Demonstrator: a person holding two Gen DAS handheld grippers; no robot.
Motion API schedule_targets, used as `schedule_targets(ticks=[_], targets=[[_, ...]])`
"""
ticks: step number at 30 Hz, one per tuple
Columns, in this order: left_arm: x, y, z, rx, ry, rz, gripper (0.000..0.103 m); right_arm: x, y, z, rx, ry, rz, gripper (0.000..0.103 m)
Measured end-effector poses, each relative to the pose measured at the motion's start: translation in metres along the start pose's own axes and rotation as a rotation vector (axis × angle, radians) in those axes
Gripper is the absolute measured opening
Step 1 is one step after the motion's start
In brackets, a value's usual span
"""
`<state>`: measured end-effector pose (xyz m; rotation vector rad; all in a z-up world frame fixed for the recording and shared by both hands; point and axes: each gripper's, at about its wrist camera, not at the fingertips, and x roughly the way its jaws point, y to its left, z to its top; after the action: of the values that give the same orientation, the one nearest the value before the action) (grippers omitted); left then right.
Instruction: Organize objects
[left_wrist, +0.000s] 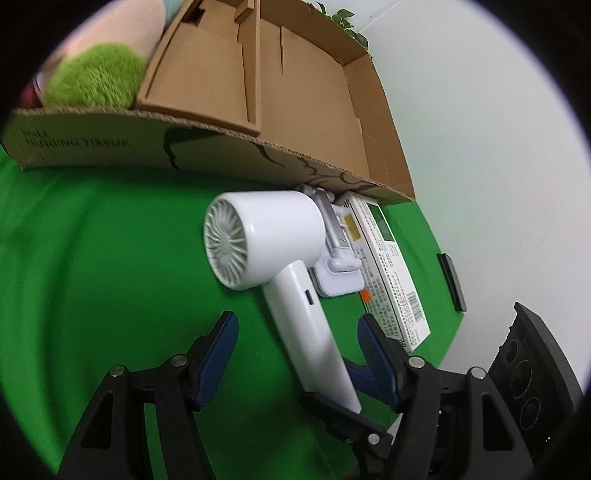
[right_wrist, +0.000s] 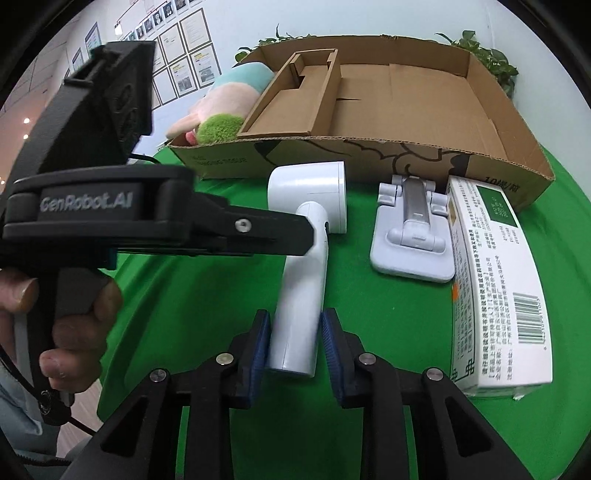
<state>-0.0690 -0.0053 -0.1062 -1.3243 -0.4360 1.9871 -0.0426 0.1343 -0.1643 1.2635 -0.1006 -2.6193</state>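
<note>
A white hair dryer (right_wrist: 306, 236) lies on the green cloth in front of a shallow cardboard box (right_wrist: 369, 155). My right gripper (right_wrist: 295, 343) straddles the end of its handle; the left pad touches it, the right pad stands a little off. In the left wrist view the dryer (left_wrist: 280, 258) lies ahead of my left gripper (left_wrist: 297, 328), which is open, its fingers on either side of the handle without touching. The right gripper's fingers (left_wrist: 373, 347) show there at the handle's end. The left gripper's body (right_wrist: 147, 229) shows in the right wrist view.
A white folding phone stand (right_wrist: 413, 236) and a white medicine carton (right_wrist: 498, 288) lie right of the dryer. A plush toy (right_wrist: 221, 110) sits in the box's left end beside a cardboard insert (right_wrist: 291, 103). Plants stand behind the box.
</note>
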Motion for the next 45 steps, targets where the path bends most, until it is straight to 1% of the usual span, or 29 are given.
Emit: schedule_targets(ticks=[1,5,7,8,9,13,14,15,17,21,23,25,26,27,30,33,36,40,45], targets=[[0.002,-0.001,-0.001,-0.006,0.007,-0.014,0.067,0.000,0.000,0.000,0.002,-0.001,0.003,0.028],[0.006,-0.003,-0.003,-0.011,0.015,-0.015,0.067,0.003,0.000,0.002,0.017,0.002,0.004,0.030],[0.007,-0.001,-0.004,-0.025,0.019,-0.010,0.066,0.003,0.001,0.002,0.016,-0.003,-0.002,0.036],[0.008,0.000,-0.004,-0.031,0.018,-0.012,0.066,0.004,0.001,0.002,0.018,-0.006,-0.002,0.041],[0.008,0.000,-0.003,-0.033,0.016,-0.012,0.066,0.004,0.001,0.002,0.020,-0.008,-0.003,0.044],[0.010,-0.002,-0.002,-0.036,0.018,-0.022,0.066,0.007,0.003,0.004,0.019,-0.004,-0.011,0.043],[0.011,-0.002,-0.002,-0.037,0.021,-0.026,0.065,0.008,0.004,0.004,0.009,-0.004,-0.015,0.042],[0.011,-0.002,-0.002,-0.037,0.022,-0.028,0.065,0.008,0.007,0.003,-0.005,-0.003,-0.018,0.036],[0.013,-0.003,-0.002,-0.041,0.026,-0.037,0.065,0.009,0.012,0.002,-0.015,0.001,-0.024,0.030],[0.015,-0.003,-0.005,-0.052,0.027,-0.051,0.065,0.008,0.017,-0.001,0.005,0.004,0.010,0.030],[0.014,-0.002,-0.007,-0.057,0.022,-0.055,0.064,0.007,0.020,-0.002,0.005,0.003,0.011,0.030],[0.013,0.001,-0.007,-0.069,0.013,-0.058,0.060,0.006,0.022,-0.002,0.003,0.007,0.015,0.030],[0.013,0.002,-0.008,-0.074,0.010,-0.055,0.056,0.006,0.022,-0.002,0.002,0.008,0.013,0.031],[0.013,0.003,-0.008,-0.078,0.008,-0.049,0.052,0.007,0.023,-0.002,-0.001,0.010,0.017,0.033],[0.013,0.004,-0.007,-0.076,0.006,-0.024,0.042,0.008,0.027,-0.001,-0.010,0.011,0.011,0.034],[0.014,0.002,-0.007,-0.069,0.003,0.004,0.036,0.009,0.030,-0.001,-0.019,0.013,-0.001,0.034],[0.015,0.002,-0.007,-0.061,0.000,0.026,0.033,0.006,0.032,-0.006,-0.025,0.011,-0.009,0.034],[0.018,-0.001,-0.006,-0.055,-0.002,0.031,0.033,0.006,0.034,-0.008,-0.024,0.012,-0.010,0.035],[0.009,0.003,-0.011,-0.063,-0.002,0.034,0.032,0.005,0.034,-0.008,-0.016,0.013,-0.012,0.035]])
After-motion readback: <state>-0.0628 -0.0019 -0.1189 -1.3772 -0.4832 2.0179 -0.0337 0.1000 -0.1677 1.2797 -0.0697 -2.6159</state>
